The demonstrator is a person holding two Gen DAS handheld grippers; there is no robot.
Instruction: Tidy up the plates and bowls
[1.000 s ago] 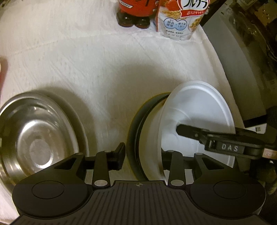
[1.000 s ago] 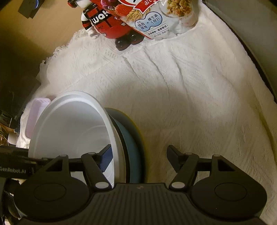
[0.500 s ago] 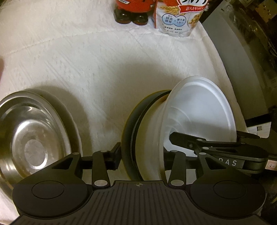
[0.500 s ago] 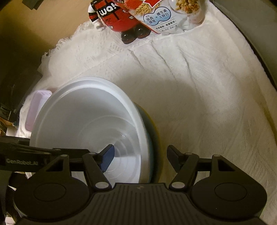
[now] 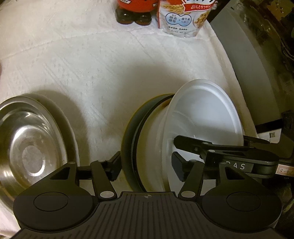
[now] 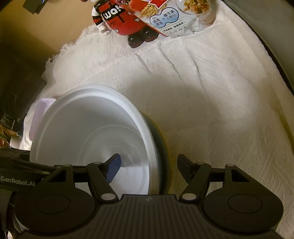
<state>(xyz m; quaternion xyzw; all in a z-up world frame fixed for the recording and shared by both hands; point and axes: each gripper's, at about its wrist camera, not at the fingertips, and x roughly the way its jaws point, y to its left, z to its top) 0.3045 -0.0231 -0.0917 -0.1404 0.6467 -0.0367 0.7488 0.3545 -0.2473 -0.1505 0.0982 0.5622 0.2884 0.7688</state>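
A white bowl (image 5: 204,117) sits nested in a dark bowl (image 5: 132,136) with a yellowish rim on the white cloth. My left gripper (image 5: 147,165) is open, its fingers straddling the near wall of both bowls. My right gripper (image 6: 148,165) is open too, one finger inside the white bowl (image 6: 88,125), the other outside the dark bowl (image 6: 161,145). The right gripper also shows in the left wrist view (image 5: 176,147), reaching into the white bowl. A steel bowl (image 5: 27,147) sits on a white plate (image 5: 72,132) at the left.
A red figurine (image 6: 121,20) and a cereal bag (image 6: 176,16) stand at the back of the cloth (image 6: 211,92). A pale pink box (image 6: 39,114) lies left of the bowls. A grey panel (image 5: 244,73) borders the cloth on the right.
Both grippers have closed in over the nested bowls. In the right wrist view the white bowl has swung from steeply tilted to a more open view.
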